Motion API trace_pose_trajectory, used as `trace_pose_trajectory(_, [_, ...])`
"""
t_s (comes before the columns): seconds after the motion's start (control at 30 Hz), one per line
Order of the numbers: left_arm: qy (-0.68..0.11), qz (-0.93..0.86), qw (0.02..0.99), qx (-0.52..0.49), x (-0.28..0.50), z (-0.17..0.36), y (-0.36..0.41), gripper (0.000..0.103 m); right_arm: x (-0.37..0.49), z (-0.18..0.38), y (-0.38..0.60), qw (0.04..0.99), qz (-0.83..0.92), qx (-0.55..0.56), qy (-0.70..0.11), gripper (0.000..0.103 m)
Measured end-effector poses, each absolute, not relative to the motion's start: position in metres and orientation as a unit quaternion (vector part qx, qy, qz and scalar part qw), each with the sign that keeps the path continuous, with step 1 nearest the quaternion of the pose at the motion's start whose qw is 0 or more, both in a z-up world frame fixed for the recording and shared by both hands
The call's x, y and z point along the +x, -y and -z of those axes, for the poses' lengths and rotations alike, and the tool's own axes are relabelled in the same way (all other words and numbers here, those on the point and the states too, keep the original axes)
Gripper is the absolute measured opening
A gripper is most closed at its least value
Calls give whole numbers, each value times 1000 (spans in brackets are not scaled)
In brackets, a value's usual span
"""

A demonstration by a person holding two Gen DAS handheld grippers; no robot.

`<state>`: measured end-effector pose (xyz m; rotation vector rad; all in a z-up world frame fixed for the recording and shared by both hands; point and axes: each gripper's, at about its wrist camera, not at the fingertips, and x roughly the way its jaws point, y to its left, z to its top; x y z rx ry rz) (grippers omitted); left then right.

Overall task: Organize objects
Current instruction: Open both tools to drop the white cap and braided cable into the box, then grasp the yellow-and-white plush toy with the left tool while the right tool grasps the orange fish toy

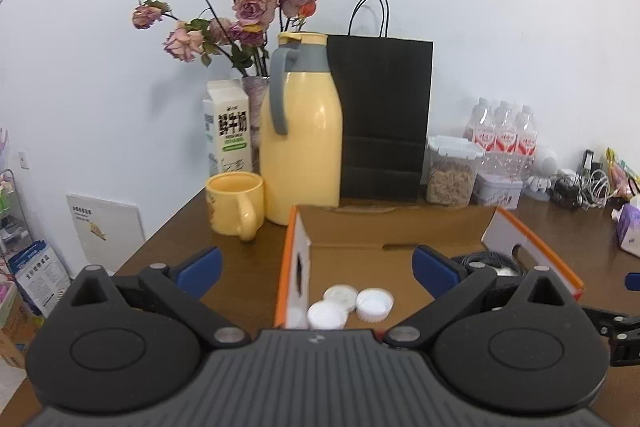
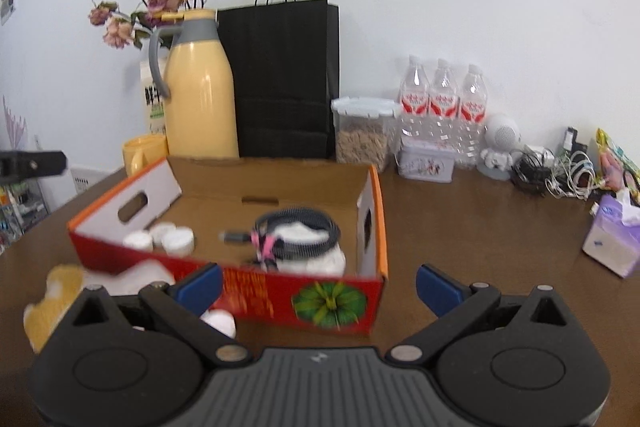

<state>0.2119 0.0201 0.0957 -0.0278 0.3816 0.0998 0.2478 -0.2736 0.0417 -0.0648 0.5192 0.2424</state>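
An open cardboard box (image 2: 248, 285) with red front and orange rim sits on the brown table; it also shows in the left wrist view (image 1: 286, 267). Inside lie three white bottle caps (image 1: 348, 303) (image 2: 164, 237) and a coiled black cable (image 2: 296, 227) with a pink tie on something white. A yellow-and-white plush toy (image 2: 60, 291) and a white cap (image 2: 220, 321) lie outside the box front, at the left. My left gripper (image 1: 318, 267) is open and empty over the box's left part. My right gripper (image 2: 318, 287) is open and empty before the box front.
At the back stand a yellow thermos jug (image 1: 300, 139), yellow mug (image 1: 236, 203), milk carton (image 1: 228, 127), dried roses (image 1: 236, 7), black paper bag (image 1: 384, 119), cereal container (image 2: 364, 135), water bottles (image 2: 440, 103), a tin (image 2: 426, 161), cables (image 2: 560, 175) and a tissue pack (image 2: 612, 235).
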Motion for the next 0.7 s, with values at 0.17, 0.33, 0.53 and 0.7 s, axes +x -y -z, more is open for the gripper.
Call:
trace_pose_trajectory(0.17, [-202, -58, 978, -1, 192, -84, -30, 103, 227, -25, 283, 953, -115, -42, -277, 103])
trace_pose_trajectory(0.33, [-216, -66, 974, -1, 175, -70, -40, 103, 209, -6, 293, 946, -112, -52, -300, 103])
trace_pose_trajectory(0.53, [-228, -73, 971, -6, 159, -54, -50, 103, 194, 16, 299, 938, -122, -53, -319, 97])
trace_pose_trajectory(0.7, [-230, -75, 970, -9, 151, -50, -51, 103, 195, 25, 301, 938, -121, -47, -322, 80])
